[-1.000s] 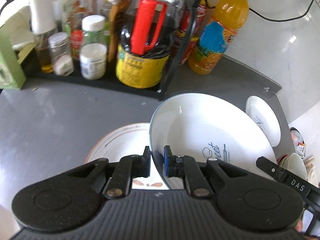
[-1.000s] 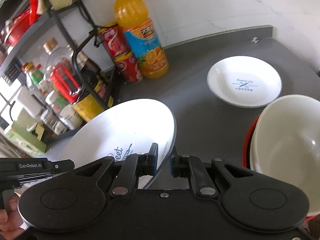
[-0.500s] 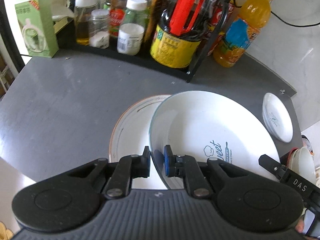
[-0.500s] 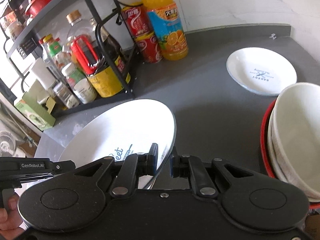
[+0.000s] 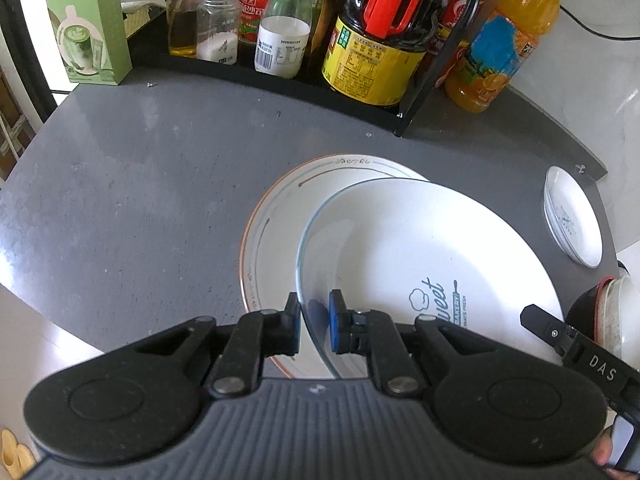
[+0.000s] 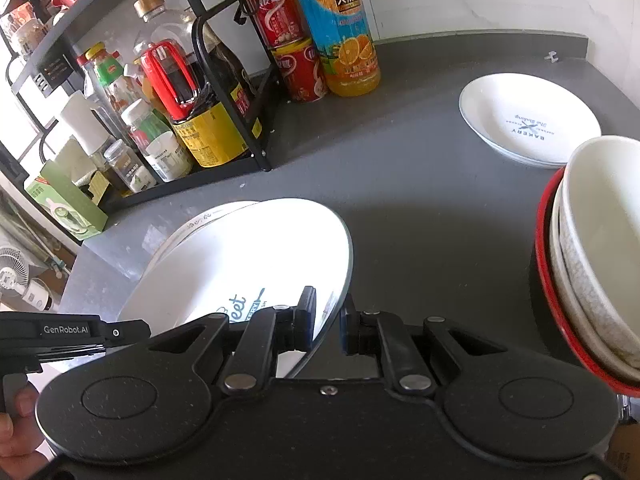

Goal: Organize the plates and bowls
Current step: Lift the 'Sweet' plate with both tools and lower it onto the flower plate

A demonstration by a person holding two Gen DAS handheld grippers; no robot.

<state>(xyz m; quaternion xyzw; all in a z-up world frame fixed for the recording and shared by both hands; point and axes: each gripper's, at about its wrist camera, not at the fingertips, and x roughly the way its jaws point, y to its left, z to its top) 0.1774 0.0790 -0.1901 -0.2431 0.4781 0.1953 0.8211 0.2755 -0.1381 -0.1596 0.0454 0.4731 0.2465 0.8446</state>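
A large white "Sweet Bakery" plate (image 5: 420, 264) (image 6: 248, 268) is held by both grippers on opposite rims. My left gripper (image 5: 314, 326) is shut on its near rim; my right gripper (image 6: 326, 326) is shut on the other rim. The plate hangs tilted, partly over a larger white plate with an orange rim (image 5: 280, 208) (image 6: 200, 220) that lies on the grey counter (image 5: 140, 184). A small white bakery plate (image 5: 572, 220) (image 6: 528, 120) lies at the right. Stacked white bowls in a red bowl (image 6: 592, 264) (image 5: 612, 312) stand near it.
A black rack (image 5: 280, 80) (image 6: 224, 92) with sauce bottles, jars and a soy bottle lines the back. An orange juice bottle (image 5: 504, 40) (image 6: 340, 28) and red cans (image 6: 292, 44) stand beside it. A green box (image 5: 88, 24) stands at the left. The counter edge is close at the left.
Both grippers have pulled back and up with the held plate. The orange-rimmed plate beneath now shows more, and the rack looks farther away.
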